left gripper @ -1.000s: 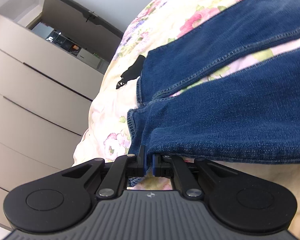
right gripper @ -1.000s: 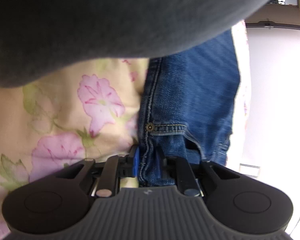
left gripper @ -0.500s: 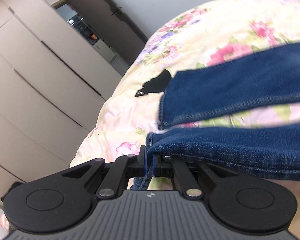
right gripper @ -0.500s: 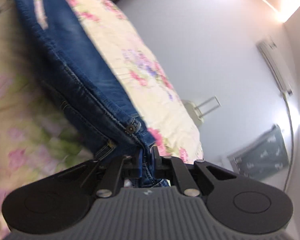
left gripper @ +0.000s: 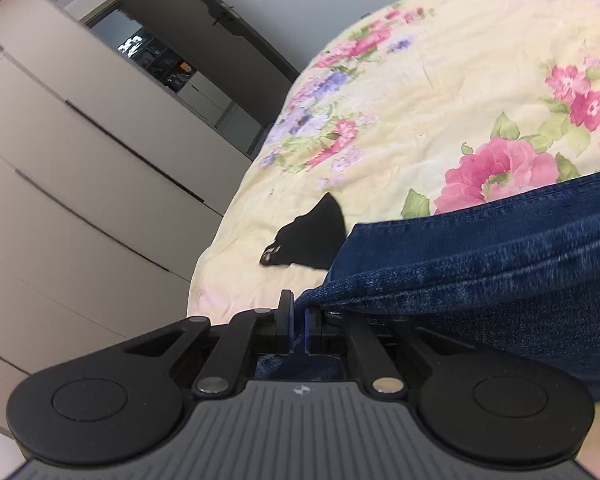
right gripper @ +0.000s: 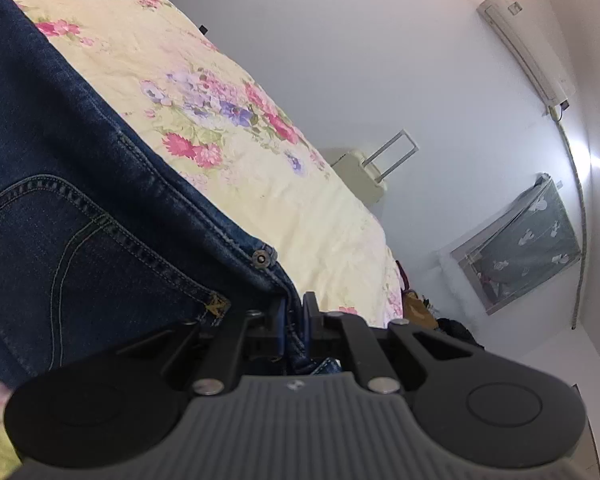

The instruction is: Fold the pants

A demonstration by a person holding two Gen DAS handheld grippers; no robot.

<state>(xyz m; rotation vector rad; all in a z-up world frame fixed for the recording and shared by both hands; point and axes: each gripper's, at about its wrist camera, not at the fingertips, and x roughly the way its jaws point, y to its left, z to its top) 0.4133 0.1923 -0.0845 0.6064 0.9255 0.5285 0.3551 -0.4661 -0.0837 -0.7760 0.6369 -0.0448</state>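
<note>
Pants [left gripper: 500, 272] run off-frame, edges pinched in left tool [left gripper: 296, 328] and right tool [right gripper: 294, 324].

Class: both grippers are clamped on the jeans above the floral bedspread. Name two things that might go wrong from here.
1. The left gripper pinches only a thin edge of the jeans near the leg end; the hanging denim might slip from the jaws.
2. A black item lies on the bedspread beside the jeans; lowering the fold there might trap it underneath.

one pair of jeans [left gripper: 500, 264], one floral bedspread [left gripper: 440, 100], two tongs [left gripper: 296, 330] [right gripper: 294, 328]
</note>
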